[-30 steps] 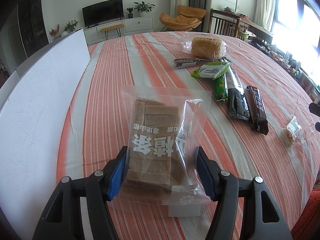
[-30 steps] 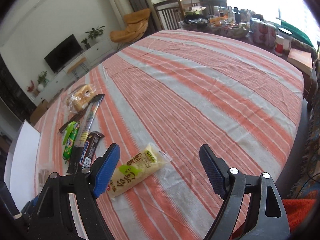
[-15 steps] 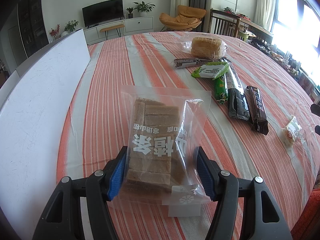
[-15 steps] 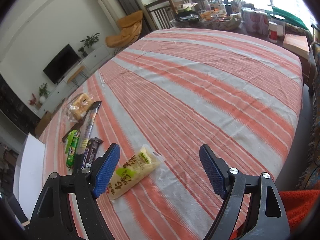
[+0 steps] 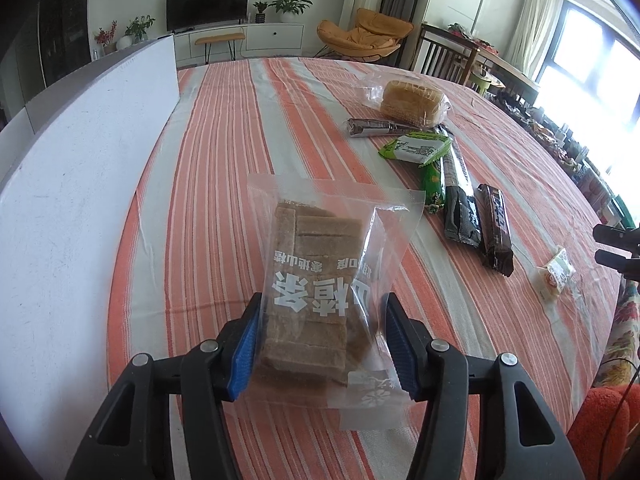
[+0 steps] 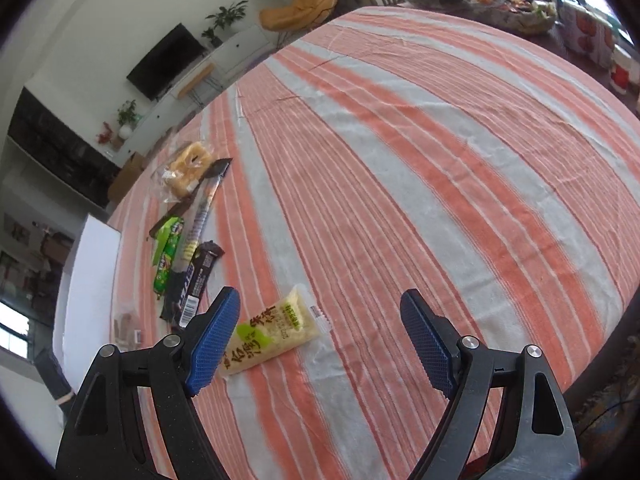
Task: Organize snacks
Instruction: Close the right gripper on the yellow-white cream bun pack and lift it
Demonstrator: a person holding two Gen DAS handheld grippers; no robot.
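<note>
My left gripper [image 5: 320, 344] is shut on a clear bag of brown cake bars [image 5: 316, 288], its blue pads pressing both sides of the bag over the striped tablecloth. My right gripper [image 6: 320, 344] is open and empty, hovering above a yellow snack packet [image 6: 272, 332] that lies just right of its left finger. That packet also shows in the left wrist view [image 5: 556, 276]. Further off lie a bagged bread loaf [image 5: 412, 104], a green packet [image 5: 416, 148], a green tube [image 5: 434, 188] and dark biscuit packs [image 5: 460, 208].
A white board [image 5: 80, 168] stands along the table's left side. The snack row also shows in the right wrist view, with bread [image 6: 188, 168] and dark packs [image 6: 192, 280]. Dishes and boxes [image 6: 520, 12] crowd the far side table.
My right gripper has tilted and shifted, so the yellow packet sits closer to its left finger. My left gripper still holds the bag in place.
</note>
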